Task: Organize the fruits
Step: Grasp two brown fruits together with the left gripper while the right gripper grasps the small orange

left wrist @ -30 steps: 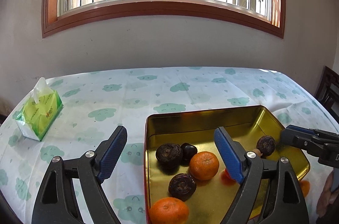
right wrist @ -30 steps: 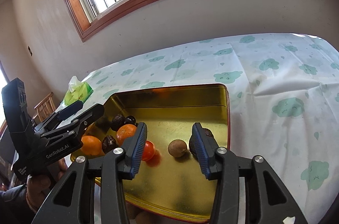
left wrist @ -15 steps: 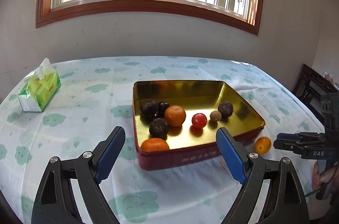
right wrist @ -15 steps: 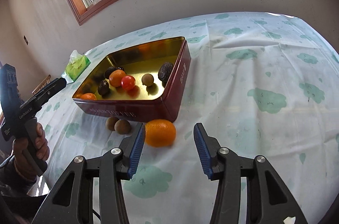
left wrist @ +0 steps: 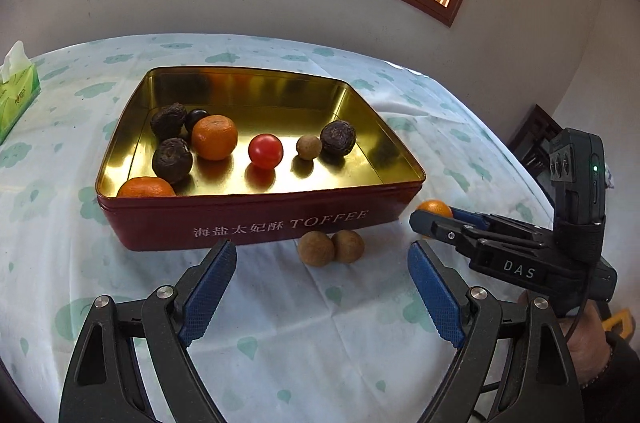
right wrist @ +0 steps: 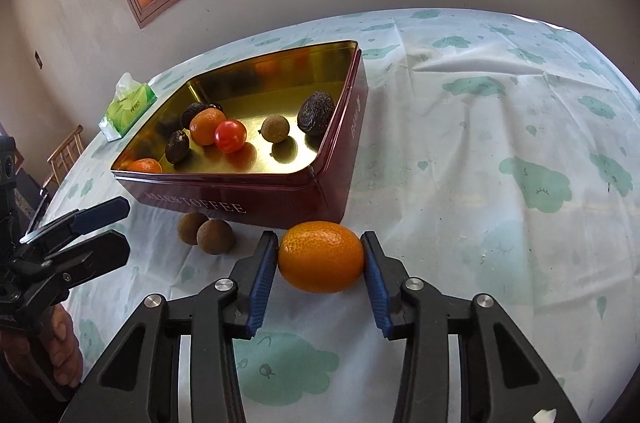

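Observation:
A red toffee tin (left wrist: 256, 219) (right wrist: 280, 199) with a gold inside holds two oranges, a red tomato (left wrist: 265, 151), a brown longan and several dark wrinkled fruits. Two brown longans (left wrist: 330, 248) (right wrist: 206, 231) lie on the cloth in front of the tin. My right gripper (right wrist: 321, 257) has its pads against both sides of an orange (right wrist: 321, 256) on the cloth by the tin's near corner; this orange also shows in the left wrist view (left wrist: 434, 209). My left gripper (left wrist: 320, 289) is open and empty, just short of the two longans.
A green tissue pack (left wrist: 16, 91) (right wrist: 128, 107) sits at the table's far left. A cloud-print cloth (right wrist: 500, 151) covers the table. A dark chair (left wrist: 534, 139) stands to the right and a wooden chair (right wrist: 66, 155) to the left.
Both grippers have pulled back from over the tin to its front. The right gripper has moved up to the loose orange and closed its pads against it.

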`<state>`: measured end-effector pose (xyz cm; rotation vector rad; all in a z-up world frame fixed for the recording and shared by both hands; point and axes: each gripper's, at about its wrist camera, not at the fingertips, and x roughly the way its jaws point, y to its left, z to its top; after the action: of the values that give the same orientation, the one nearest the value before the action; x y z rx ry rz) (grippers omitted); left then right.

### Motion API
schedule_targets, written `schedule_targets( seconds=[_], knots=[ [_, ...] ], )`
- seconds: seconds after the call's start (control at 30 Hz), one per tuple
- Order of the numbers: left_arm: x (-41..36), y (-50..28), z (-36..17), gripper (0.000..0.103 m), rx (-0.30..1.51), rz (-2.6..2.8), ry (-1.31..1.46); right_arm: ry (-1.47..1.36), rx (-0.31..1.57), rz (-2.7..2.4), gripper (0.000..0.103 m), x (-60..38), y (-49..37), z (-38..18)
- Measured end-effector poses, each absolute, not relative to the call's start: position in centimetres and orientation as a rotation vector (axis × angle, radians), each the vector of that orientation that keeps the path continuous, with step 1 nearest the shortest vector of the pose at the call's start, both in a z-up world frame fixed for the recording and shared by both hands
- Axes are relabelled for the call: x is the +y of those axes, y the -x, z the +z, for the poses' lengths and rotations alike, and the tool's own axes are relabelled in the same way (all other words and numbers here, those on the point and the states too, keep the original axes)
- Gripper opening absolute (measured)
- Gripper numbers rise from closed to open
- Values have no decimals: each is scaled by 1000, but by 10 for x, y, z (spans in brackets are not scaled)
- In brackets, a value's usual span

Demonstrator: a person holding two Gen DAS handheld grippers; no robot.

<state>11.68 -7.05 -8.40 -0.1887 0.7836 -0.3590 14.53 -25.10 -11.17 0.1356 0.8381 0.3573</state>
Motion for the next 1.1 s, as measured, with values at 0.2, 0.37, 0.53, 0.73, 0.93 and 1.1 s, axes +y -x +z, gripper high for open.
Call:
schedule_targets(
  seconds=[0.2, 0.37, 0.53, 0.73, 0.93, 1.1],
  knots=[
    [-90, -133, -99, 87, 848, -322, 219, -274, 808, 314, 40, -277, -149, -112],
    [-98, -141, -107, 67, 871, -275, 237, -289, 800, 326, 41, -278, -149, -112],
    [-107, -144, -109, 50, 863, -245, 203, -318, 804, 339, 41, -281, -151, -114],
    [-101, -138, -107, 48, 856, -300, 231, -327, 813, 345, 41, -281, -151, -115],
    [-86, -112, -93, 48, 789, -286, 192, -295, 834, 340, 41, -275, -153, -116],
    [-70, -100, -89, 48, 774, -273, 200, -217, 868, 323, 42, -264, -155, -118]
  ],
)
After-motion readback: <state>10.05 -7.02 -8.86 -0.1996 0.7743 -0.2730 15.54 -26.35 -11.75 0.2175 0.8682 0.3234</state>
